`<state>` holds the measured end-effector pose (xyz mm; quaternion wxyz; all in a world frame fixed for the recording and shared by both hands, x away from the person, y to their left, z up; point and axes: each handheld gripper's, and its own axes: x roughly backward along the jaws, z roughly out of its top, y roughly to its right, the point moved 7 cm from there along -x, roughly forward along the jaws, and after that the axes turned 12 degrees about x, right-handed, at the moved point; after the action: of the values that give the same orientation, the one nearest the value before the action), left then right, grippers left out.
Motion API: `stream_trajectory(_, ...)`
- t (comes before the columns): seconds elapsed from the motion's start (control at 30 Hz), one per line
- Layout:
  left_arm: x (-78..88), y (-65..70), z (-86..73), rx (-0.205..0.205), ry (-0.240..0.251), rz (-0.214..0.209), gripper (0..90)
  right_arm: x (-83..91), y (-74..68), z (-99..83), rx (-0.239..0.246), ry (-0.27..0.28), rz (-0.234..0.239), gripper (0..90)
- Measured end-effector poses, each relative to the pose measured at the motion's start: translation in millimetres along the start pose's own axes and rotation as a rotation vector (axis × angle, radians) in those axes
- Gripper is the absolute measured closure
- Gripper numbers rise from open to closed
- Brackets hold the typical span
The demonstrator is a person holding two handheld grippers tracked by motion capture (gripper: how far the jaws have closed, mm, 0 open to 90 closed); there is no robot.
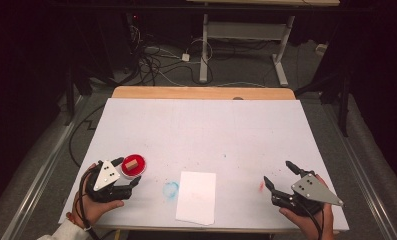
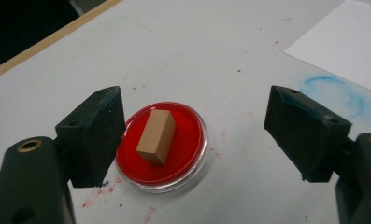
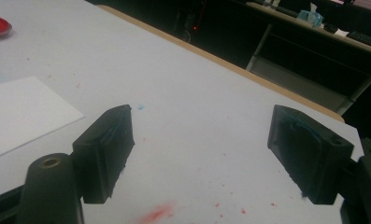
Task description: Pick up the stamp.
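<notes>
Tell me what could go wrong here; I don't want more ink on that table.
The left hand-held gripper is open near the wooden block lying in the red ink dish. A jaw could catch the shallow dish's rim and tip it. A lifted block might drip red on the white paper.

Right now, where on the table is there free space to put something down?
The far half of the table is bare, from the wooden edge down to the paper sheet. The stretch between the sheet and the right gripper is also free. It is crowded near the left gripper, around the red dish with its wooden block.
</notes>
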<state>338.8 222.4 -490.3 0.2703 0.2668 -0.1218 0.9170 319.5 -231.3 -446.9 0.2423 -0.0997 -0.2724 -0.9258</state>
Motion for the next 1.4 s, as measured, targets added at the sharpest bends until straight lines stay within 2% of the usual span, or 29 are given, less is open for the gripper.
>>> stream_trajectory(0.1, -0.2, -2.6, -1.2, 0.013, -0.001, -0.006, 20.0, -1.9, 0.2, -1.2, 0.009, -0.024, -0.023, 24.4)
stream_trajectory(0.23, 1.2, -7.2, -5.2, 0.042, -0.02, -0.019, 19.0, -3.9, -1.0, 0.6, 0.017, -0.025, -0.018, 25.0)
stream_trajectory(0.33, 4.7, -12.3, -7.3, 0.049, -0.033, -0.02, 18.7, -9.2, -3.6, 1.2, 0.032, -0.039, -0.012, 25.2)
stream_trajectory(0.4, 8.1, -18.5, -7.6, 0.072, -0.043, -0.013, 18.7, -10.8, -5.6, -0.3, 0.033, -0.05, -0.006, 25.2)
stream_trajectory(0.47, 14.2, -25.5, -5.0, 0.099, -0.039, -0.009, 18.4, -10.3, -6.9, -0.7, 0.037, -0.057, -0.003, 25.2)
stream_trajectory(0.57, 24.5, -29.9, 1.7, 0.102, -0.04, -0.009, 17.8, -8.9, -5.5, 0.5, 0.034, -0.051, -0.008, 25.1)
stream_trajectory(0.63, 31.8, -32.4, 8.3, 0.098, -0.059, -0.016, 17.8, -9.0, -4.9, -0.2, 0.031, -0.054, -0.009, 25.1)
stream_trajectory(0.73, 35.1, -37.1, 14.6, 0.09, -0.111, -0.032, 18.1, -10.8, -5.2, -3.3, 0.03, -0.066, 0.0, 25.1)
stream_trajectory(0.9, 26.3, -42.9, 22.3, 0.07, -0.211, -0.063, 21.7, -15.0, -6.3, -7.7, 0.038, -0.089, 0.009, 25.2)
stream_trajectory(0.97, 20.6, -43.1, 26.0, 0.035, -0.272, -0.069, 25.2, -16.4, -6.9, -10.0, 0.042, -0.099, 0.018, 25.4)
stream_trajectory(1.03, 13.8, -40.8, 30.1, 0.01, -0.32, -0.09, 33.2, -18.2, -8.5, -11.7, 0.047, -0.109, 0.028, 25.6)
stream_trajectory(1.07, 9.7, -39.5, 31.3, -0.001, -0.345, -0.108, 33.2, -18.2, -8.5, -11.7, 0.047, -0.109, 0.028, 25.6)
stream_trajectory(1.17, -5.3, -39.8, 30.7, 0.002, -0.425, -0.12, 36.2, -19.1, -9.6, -13.4, 0.063, -0.121, 0.032, 26.0)
stream_trajectory(1.23, -14.9, -41.2, 27.8, 0.001, -0.471, -0.102, 42.7, -19.2, -10.2, -14.6, 0.063, -0.127, 0.035, 26.2)
stream_trajectory(1.3, -22.7, -41.8, 25.8, 0.008, -0.499, -0.112, 48.5, -17.7, -8.3, -16.0, 0.064, -0.129, 0.022, 27.2)
stream_trajectory(1.4, -31.8, -40.2, 23.7, 0.002, -0.527, -0.135, 51.2, -17.3, -6.7, -17.3, 0.05, -0.129, 0.022, 27.2)
